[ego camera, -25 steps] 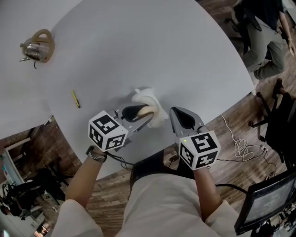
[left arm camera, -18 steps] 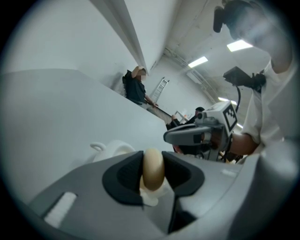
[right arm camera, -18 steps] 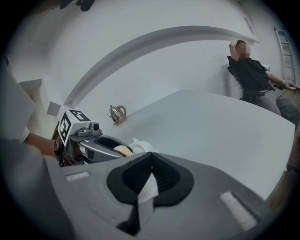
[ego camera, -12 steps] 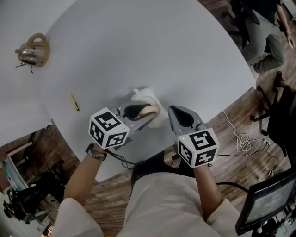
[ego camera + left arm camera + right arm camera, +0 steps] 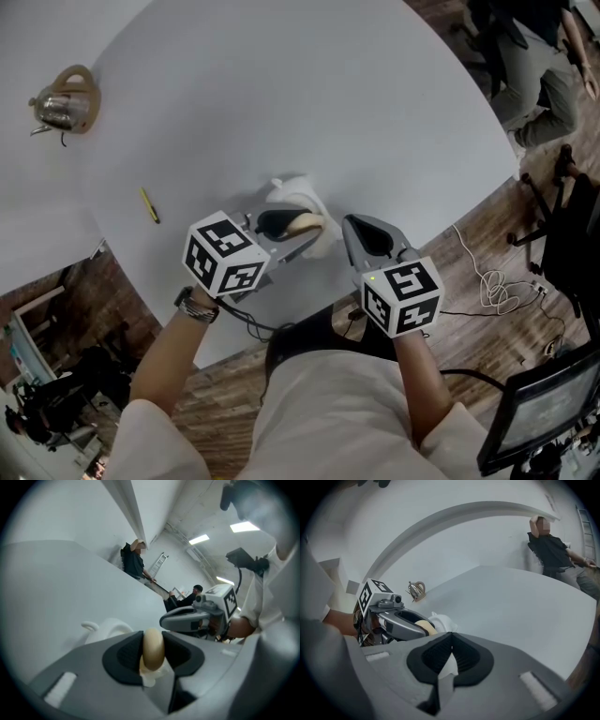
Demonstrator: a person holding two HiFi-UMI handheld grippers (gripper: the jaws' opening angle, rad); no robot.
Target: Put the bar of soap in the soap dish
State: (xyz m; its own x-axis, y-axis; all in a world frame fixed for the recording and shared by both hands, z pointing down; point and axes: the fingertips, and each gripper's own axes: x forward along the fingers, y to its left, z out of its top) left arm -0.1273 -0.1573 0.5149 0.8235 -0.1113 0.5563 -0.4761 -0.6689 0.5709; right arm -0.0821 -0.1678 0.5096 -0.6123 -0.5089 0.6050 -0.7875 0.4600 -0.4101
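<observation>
The left gripper pinches the cream oval bar of soap over the white soap dish, poised for lowering; the right gripper hangs beside it, pressed together, empty.

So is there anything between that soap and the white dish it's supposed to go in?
Nothing visible. The left gripper is shut on the bar of soap, and the soap dish lies just beyond its jaws with nothing between them. The right gripper, shut and empty, sits off to one side.
</observation>
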